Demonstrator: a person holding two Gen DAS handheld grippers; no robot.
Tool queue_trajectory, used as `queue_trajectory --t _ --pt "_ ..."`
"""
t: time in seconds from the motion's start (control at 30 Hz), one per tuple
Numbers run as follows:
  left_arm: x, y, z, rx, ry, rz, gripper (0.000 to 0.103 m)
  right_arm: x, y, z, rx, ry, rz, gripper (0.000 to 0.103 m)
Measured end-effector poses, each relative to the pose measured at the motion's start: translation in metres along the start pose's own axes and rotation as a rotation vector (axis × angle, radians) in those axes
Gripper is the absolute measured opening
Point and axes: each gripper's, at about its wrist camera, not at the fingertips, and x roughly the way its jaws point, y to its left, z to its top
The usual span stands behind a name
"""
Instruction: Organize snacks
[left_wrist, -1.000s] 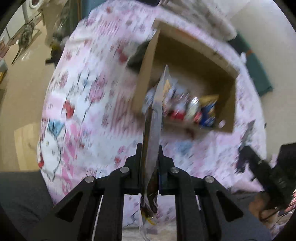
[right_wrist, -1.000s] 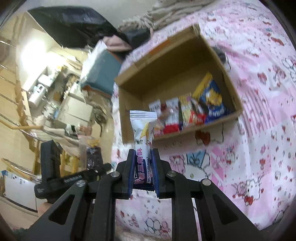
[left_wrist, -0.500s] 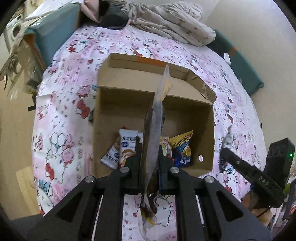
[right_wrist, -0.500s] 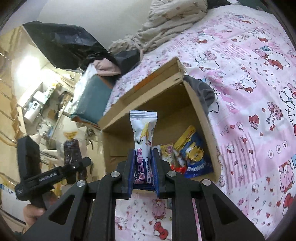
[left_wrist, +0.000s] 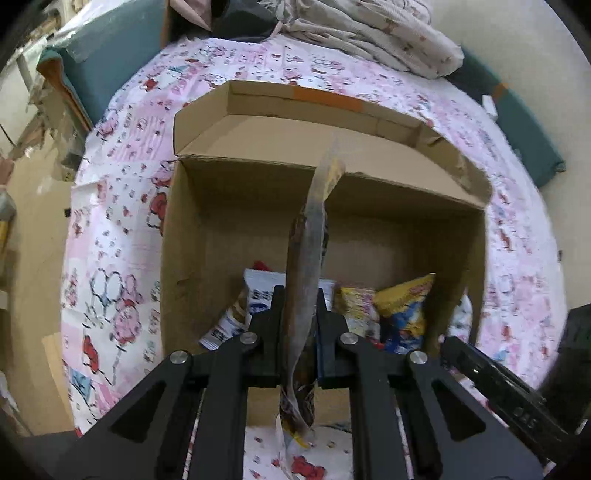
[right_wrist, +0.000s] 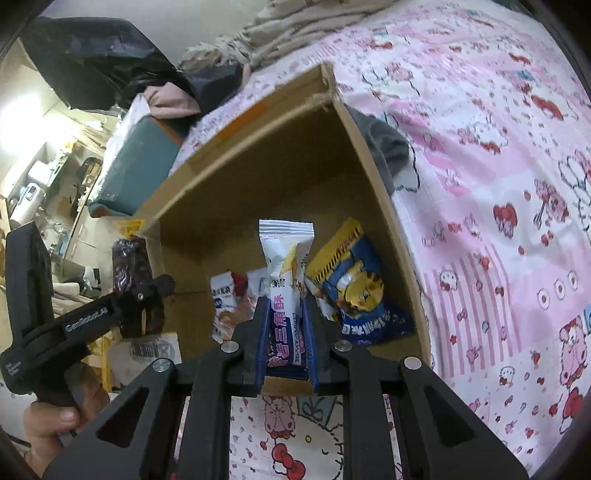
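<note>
An open cardboard box (left_wrist: 184, 236) (right_wrist: 373, 177) lies on the pink patterned bedspread with several snack packets along its near wall, among them a yellow-and-blue bag (left_wrist: 406, 314) (right_wrist: 358, 291). My left gripper (left_wrist: 299, 306) is shut on a dark, thin snack packet (left_wrist: 308, 236) seen edge-on, held over the box's near side. My right gripper (right_wrist: 284, 314) is shut on a white packet with pink lettering (right_wrist: 284, 266), upright above the box's near wall. In the right wrist view the left gripper (right_wrist: 142, 291) shows at the left with its dark packet (right_wrist: 131, 262).
Crumpled bedding (left_wrist: 369, 33) and dark clothes lie beyond the box. A teal cushion (left_wrist: 103, 55) sits at the bed's far left, another (left_wrist: 524, 125) at the right. A grey cloth (right_wrist: 388, 147) lies against the box's right wall. A hand (right_wrist: 51, 428) grips the left handle.
Both grippers have moved toward the box and lower; the box now fills more of each view. Each gripper still holds its packet.
</note>
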Motion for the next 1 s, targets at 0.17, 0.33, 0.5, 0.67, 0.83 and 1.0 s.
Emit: queue_trajectory --t 0.17,0.33,0.5,0.67,0.83,1.0 --pt "0.015 0.000 -0.003 0.003 0.026 0.022 0.010 0.002 0.002 -0.002 0.001 0.011 0.008 0.019" --pt "0.021 -0.008 -0.008 0.033 0.039 0.042 0.011 0.007 0.005 -0.003 -0.005 0.034 0.012 0.019" --pt "0.022 -0.010 -0.011 0.032 0.046 0.043 0.011 0.007 0.005 -0.003 0.016 0.041 0.052 0.022" --pt "0.014 -0.017 -0.010 0.074 0.031 0.061 0.041 0.003 0.007 -0.002 -0.007 0.016 -0.007 0.022" --pt "-0.007 -0.018 -0.014 0.091 -0.038 0.093 0.076 -0.003 0.007 0.000 -0.009 0.002 -0.016 0.058" --pt "-0.035 -0.009 -0.020 0.100 -0.158 0.074 0.076 -0.017 0.020 -0.004 -0.071 -0.064 -0.022 0.078"
